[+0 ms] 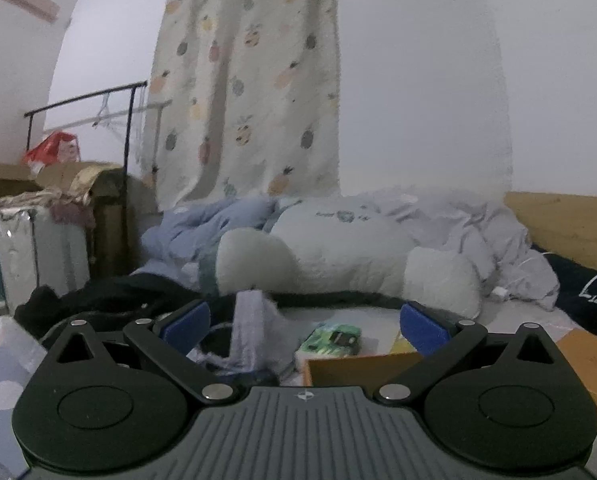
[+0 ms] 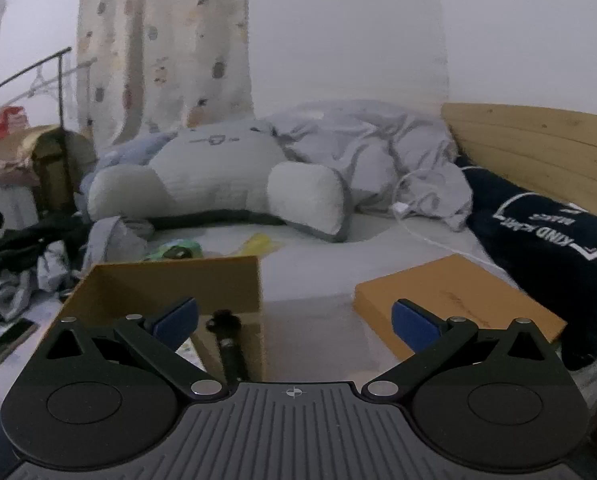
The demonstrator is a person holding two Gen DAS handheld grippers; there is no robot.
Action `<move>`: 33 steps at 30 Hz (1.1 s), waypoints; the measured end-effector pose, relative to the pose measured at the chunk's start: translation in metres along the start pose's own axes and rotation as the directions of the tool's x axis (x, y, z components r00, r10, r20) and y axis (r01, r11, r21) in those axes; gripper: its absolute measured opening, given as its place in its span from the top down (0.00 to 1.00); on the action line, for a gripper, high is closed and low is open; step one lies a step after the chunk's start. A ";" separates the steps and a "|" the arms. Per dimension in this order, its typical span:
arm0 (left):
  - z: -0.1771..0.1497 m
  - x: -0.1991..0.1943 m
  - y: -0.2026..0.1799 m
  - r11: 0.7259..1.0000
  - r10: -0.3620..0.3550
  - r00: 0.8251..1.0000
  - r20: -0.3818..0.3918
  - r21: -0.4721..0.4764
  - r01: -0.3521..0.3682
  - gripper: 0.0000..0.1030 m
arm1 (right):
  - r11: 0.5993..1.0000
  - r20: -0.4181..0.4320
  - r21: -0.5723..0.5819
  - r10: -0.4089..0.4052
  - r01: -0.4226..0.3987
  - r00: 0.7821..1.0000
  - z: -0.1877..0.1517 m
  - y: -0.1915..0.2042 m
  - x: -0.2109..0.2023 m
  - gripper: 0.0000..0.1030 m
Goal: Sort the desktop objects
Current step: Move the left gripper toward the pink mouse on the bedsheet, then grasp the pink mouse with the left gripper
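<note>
My left gripper (image 1: 303,326) is open above the bed, nothing between its blue pads. Ahead of it lie a green packet (image 1: 330,340), a yellow packet (image 1: 401,346) and the rim of an open cardboard box (image 1: 358,368). My right gripper (image 2: 294,318) is open too, hovering over the same box (image 2: 170,280). A black stick-like object (image 2: 228,344) lies inside the box, just right of the left pad. The box's flat orange lid (image 2: 454,300) rests on the sheet to the right. The green packet (image 2: 174,250) and yellow packet (image 2: 258,242) lie beyond the box.
A big plush cushion (image 2: 218,176) and a grey duvet (image 2: 378,152) fill the back of the bed. A dark pillow (image 2: 546,232) leans on the wooden headboard (image 2: 538,132). Dark and grey clothes (image 2: 30,256) and a phone (image 2: 10,342) lie at left. A white charger cable (image 2: 410,216) trails over the sheet.
</note>
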State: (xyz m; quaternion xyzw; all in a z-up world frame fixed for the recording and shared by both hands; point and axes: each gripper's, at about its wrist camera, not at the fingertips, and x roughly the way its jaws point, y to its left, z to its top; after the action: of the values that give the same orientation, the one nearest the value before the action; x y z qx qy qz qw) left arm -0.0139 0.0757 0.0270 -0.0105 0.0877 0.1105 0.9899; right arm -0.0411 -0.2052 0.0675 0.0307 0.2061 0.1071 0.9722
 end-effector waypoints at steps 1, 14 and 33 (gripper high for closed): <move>-0.001 0.002 0.003 1.000 0.007 1.000 -0.014 -0.003 -0.007 0.00 | 1.000 -0.003 -0.003 0.007 -0.007 1.000 0.000 0.002 0.001 0.00; -0.031 0.044 0.043 0.994 0.096 0.979 -0.180 -0.036 -0.105 0.00 | 0.995 -0.064 -0.029 0.088 -0.090 0.994 -0.002 0.027 0.020 0.00; -0.088 0.114 0.075 0.993 0.116 0.927 -0.357 0.018 -0.117 0.00 | 0.986 -0.181 -0.028 0.155 -0.163 0.971 -0.008 0.039 0.074 0.00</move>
State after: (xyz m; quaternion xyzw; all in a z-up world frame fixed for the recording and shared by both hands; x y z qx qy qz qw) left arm 0.0640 0.1701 -0.0794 -0.0270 0.2667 0.1653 0.9491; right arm 0.0136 -0.1513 0.0349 0.0167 0.2868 0.1914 0.9385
